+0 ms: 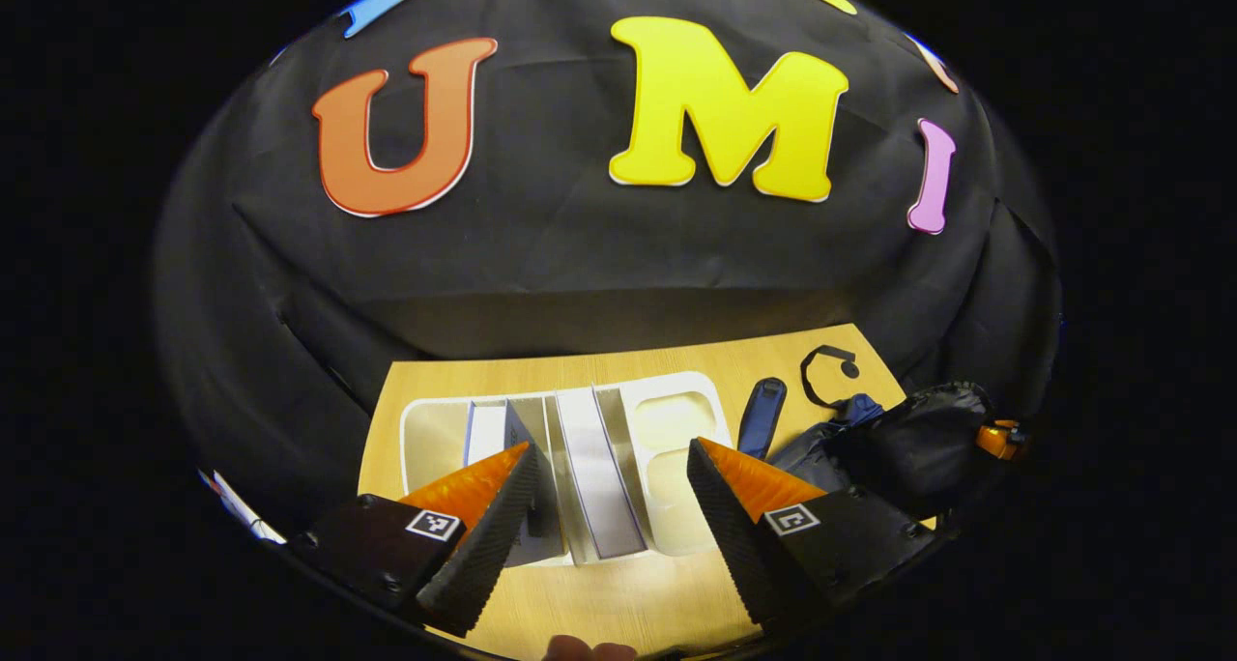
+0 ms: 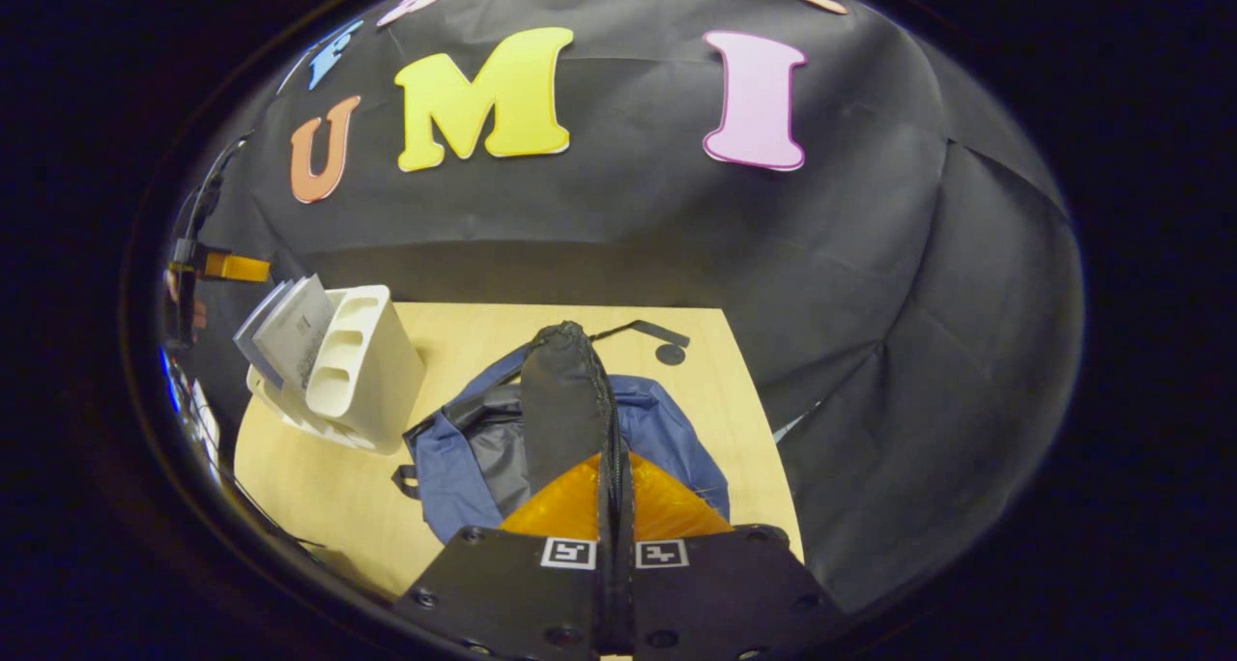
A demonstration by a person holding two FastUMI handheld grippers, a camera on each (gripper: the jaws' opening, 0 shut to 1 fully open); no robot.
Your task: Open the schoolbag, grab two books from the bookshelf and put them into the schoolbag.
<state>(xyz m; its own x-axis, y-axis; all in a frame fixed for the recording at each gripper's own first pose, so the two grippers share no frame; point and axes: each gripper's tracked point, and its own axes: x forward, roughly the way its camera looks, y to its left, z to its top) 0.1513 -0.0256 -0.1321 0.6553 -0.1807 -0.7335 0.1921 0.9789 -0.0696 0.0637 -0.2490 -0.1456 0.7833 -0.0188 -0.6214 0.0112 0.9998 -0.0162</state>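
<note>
A white bookshelf (image 1: 676, 419) lies on the wooden table (image 1: 618, 603) with two books (image 1: 594, 468) standing in its slots. My left gripper (image 1: 611, 446) hangs open just above and in front of them, one finger on each side of the books, touching nothing. To the right sits the dark blue and black schoolbag (image 1: 908, 448). In the right gripper view, my right gripper (image 2: 614, 468) is shut on a black flap (image 2: 560, 400) of the schoolbag (image 2: 667, 439) and holds it lifted. The bookshelf (image 2: 372, 371) and books (image 2: 290, 332) stand at the left, with the left gripper (image 2: 217, 268) beyond them.
A black strap loop with a round disc (image 1: 826, 371) lies on the table behind the bag, also seen in the right gripper view as a strap (image 2: 667, 352). A blue strap (image 1: 763, 415) lies between shelf and bag. Black cloth walls close in the table's far and side edges.
</note>
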